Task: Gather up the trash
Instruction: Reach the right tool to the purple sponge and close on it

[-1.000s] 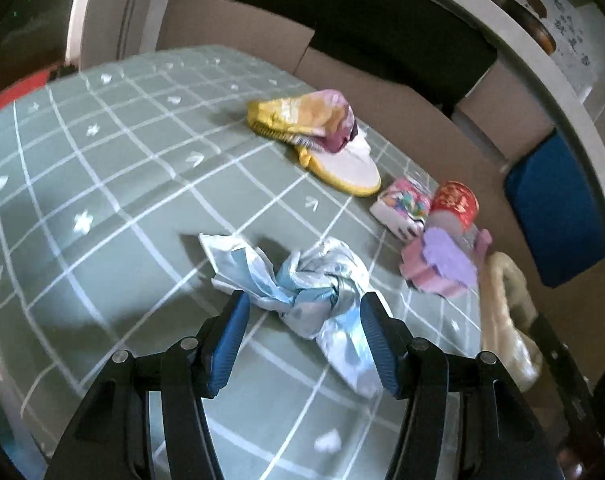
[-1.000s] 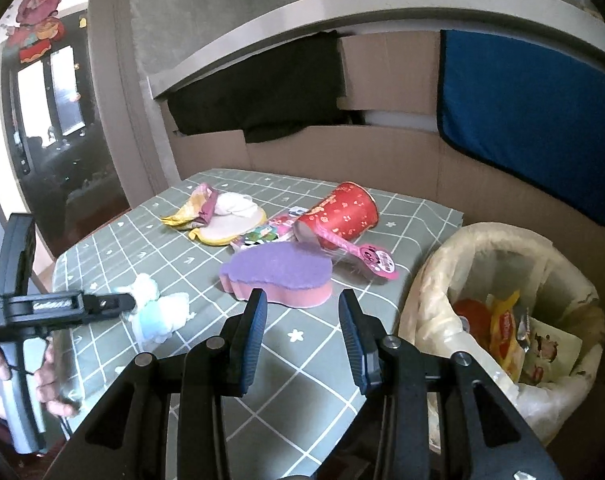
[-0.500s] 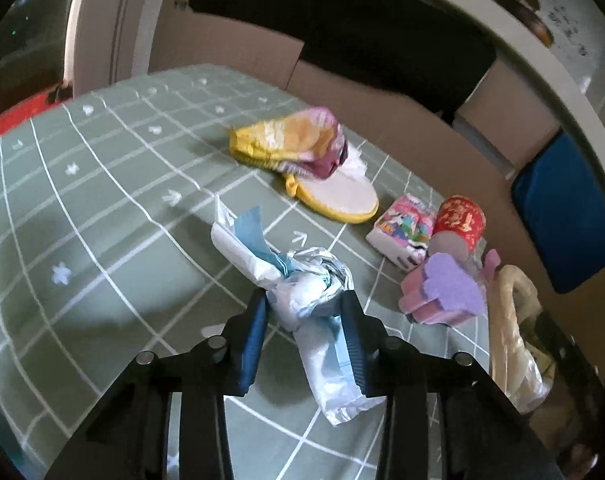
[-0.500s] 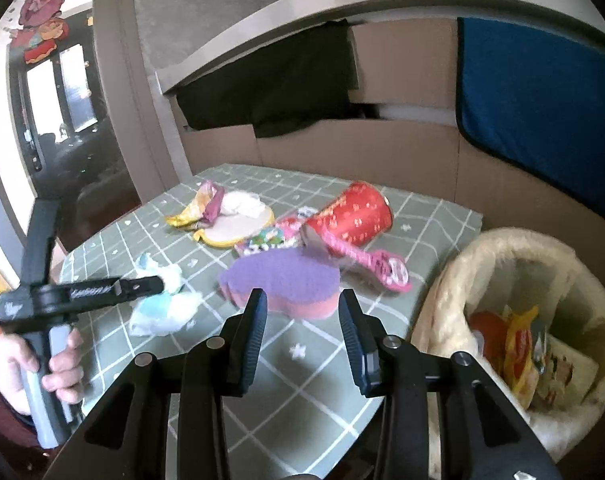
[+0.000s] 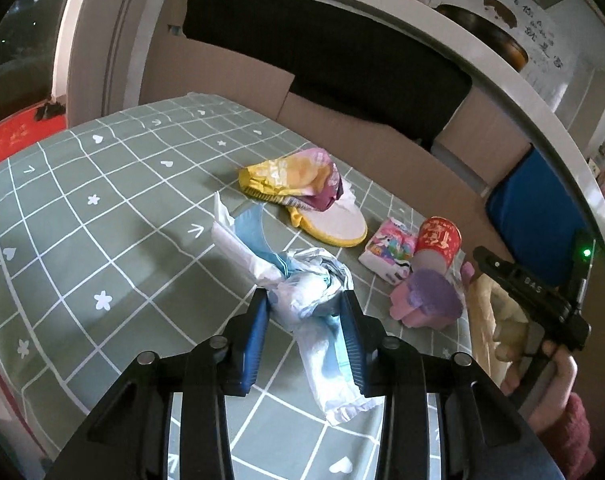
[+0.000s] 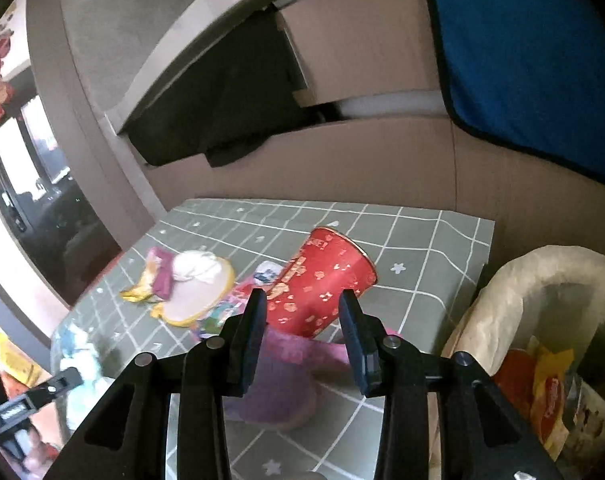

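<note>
The left hand-held gripper (image 5: 305,328) has clenched on the crumpled wrapper (image 5: 302,292) and lifted it off the bench (image 5: 82,208), ready for the bin (image 6: 542,280). The right hand-held gripper (image 6: 302,320), jaws apart and grasping nothing, has swung toward the red cup (image 6: 322,280).

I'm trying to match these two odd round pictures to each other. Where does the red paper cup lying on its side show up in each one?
Left wrist view: the red paper cup lies at right of centre, beyond the purple sponge, beside the colourful packet.
Right wrist view: the cup is at the centre, just past the fingertips of the right gripper.
Shared landmark: the yellow-rimmed plate, left of the cup in both.
</note>
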`<state>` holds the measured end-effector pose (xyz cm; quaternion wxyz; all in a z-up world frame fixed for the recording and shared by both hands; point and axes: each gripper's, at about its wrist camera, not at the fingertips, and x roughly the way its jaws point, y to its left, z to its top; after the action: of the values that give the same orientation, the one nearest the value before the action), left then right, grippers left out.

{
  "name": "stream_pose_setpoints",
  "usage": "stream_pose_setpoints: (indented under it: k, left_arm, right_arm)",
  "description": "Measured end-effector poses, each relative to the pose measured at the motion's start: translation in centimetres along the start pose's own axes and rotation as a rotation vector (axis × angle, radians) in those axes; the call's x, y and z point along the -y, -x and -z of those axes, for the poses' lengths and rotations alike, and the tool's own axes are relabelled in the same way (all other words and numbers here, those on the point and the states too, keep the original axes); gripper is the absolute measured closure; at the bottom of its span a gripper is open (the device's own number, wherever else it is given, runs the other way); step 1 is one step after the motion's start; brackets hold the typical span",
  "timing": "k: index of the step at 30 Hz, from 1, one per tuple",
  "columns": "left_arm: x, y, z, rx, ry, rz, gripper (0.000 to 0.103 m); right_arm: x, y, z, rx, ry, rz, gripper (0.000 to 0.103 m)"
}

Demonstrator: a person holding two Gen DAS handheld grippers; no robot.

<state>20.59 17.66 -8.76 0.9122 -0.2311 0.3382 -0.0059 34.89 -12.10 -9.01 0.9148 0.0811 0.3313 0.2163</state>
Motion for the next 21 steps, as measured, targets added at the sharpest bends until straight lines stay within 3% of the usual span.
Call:
stream_pose_setpoints:
  k: [3, 7, 12, 15, 21]
  left_arm:
    - [-0.5, -0.2, -0.1, 0.0, 0.014, 0.005, 0.066]
    - [-1.0, -0.8, -0.2, -0.014, 0.037, 0.012, 0.066]
    - [-1.3, -0.8, -0.1, -0.016, 0.043, 0.003, 0.066]
    - [-1.6, -0.7, -0.3, -0.008, 0.051, -0.005, 0.066]
    - [-2.3, -0.5, -0.3, -0.009, 0.075, -0.013, 0.066]
  right_arm:
    - [1.3, -0.6, 0.2, -0.024, -0.031, -0.001, 0.067]
    - [1.6, -1.4, 1.3, -0.089, -0.034, -0.085, 0.067]
    - [-1.7, -1.3, 2.9, -0.104, 0.082, -0.143, 0.066]
    - [-3.4, -1.7, 3.4, -0.177, 0.092, -0.257, 0.066]
    - [-7.5, 0.2, 5.2, -0.203, 0.258, -0.27, 0.066]
